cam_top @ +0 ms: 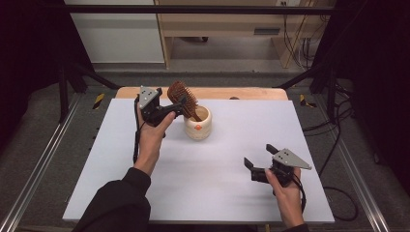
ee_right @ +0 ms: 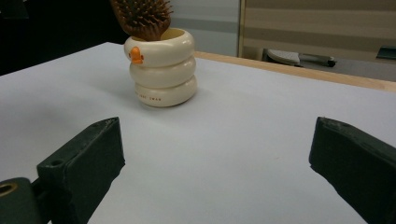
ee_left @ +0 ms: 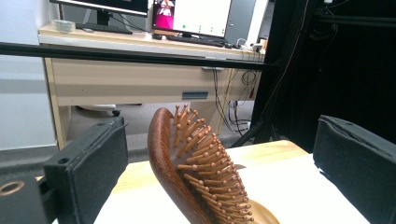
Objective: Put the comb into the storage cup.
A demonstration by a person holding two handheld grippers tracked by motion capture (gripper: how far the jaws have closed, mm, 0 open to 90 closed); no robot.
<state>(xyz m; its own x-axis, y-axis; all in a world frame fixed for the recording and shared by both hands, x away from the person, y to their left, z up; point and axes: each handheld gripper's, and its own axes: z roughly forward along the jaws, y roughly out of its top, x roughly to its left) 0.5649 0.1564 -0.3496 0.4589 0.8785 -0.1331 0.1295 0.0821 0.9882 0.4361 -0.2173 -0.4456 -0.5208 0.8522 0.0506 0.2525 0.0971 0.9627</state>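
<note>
The white table (cam_top: pixel 203 169) carried a cream ringed cup (cam_top: pixel 197 124) toward its far middle, with a wooden strip along the far edge. The cup (ee_right: pixel 161 66) stood upright and bore a small orange mark on its top ring. A brown wooden hairbrush (cam_top: pixel 183 98) stood in it, handle down and head leaning out above the rim toward your left.

Your left gripper (cam_top: pixel 170 109) was held just left of the cup, at the brush head. In the left gripper view the brush (ee_left: pixel 194 163) lay between the two jaws, which were spread wide, with clear space on both sides of it; neither jaw touched the wood.

Your right gripper (cam_top: pixel 258 162) rested low at the near right of the table, well apart from the cup, jaws likewise spread and holding nothing, pointed toward the cup.
</note>
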